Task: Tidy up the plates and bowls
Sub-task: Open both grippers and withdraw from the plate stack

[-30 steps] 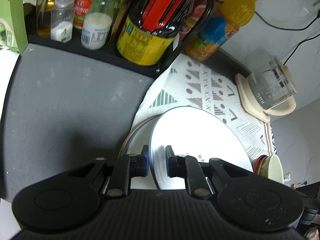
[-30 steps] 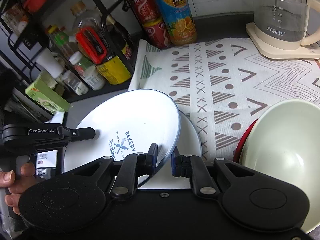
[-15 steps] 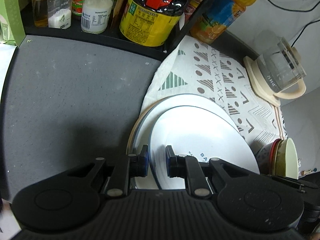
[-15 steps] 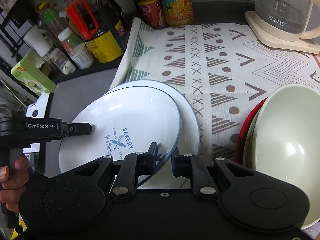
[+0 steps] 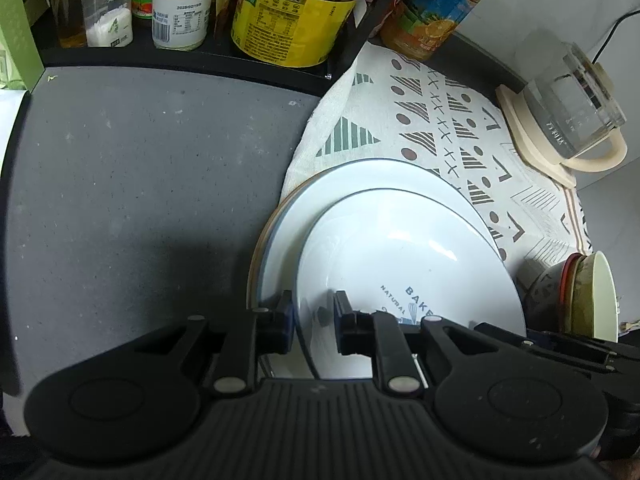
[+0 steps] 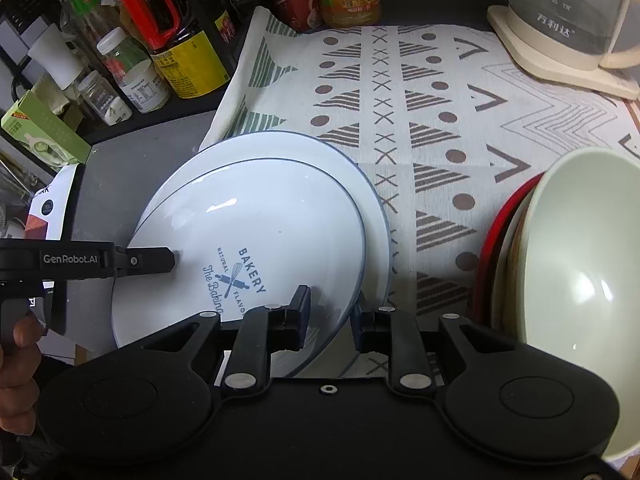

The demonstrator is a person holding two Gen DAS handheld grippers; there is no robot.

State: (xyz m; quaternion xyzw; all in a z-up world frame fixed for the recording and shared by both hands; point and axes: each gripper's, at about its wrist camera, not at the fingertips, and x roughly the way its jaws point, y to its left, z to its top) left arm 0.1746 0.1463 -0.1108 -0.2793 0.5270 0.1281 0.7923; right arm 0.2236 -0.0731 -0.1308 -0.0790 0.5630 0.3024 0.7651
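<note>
A white "Bakery" plate (image 5: 400,264) (image 6: 256,220) with a blue rim is held between both grippers, just above a larger white plate (image 5: 360,178) (image 6: 376,216) that lies on a wood-rimmed plate (image 5: 256,256). My left gripper (image 5: 314,322) is shut on the Bakery plate's left rim; it shows in the right wrist view (image 6: 152,260). My right gripper (image 6: 330,318) is shut on its near right rim. A stack of bowls with a pale green bowl (image 6: 576,264) (image 5: 600,300) on top stands to the right.
A patterned cloth (image 6: 420,120) covers the counter under the plates. A glass kettle (image 6: 576,20) on a cream base stands at the back right. A black rack with bottles and jars (image 5: 288,12) lines the back left. Grey countertop (image 5: 140,184) lies to the left.
Both grippers have lowered the Bakery plate from a tilted position toward the larger plate; it now lies nearly flat over the stack.
</note>
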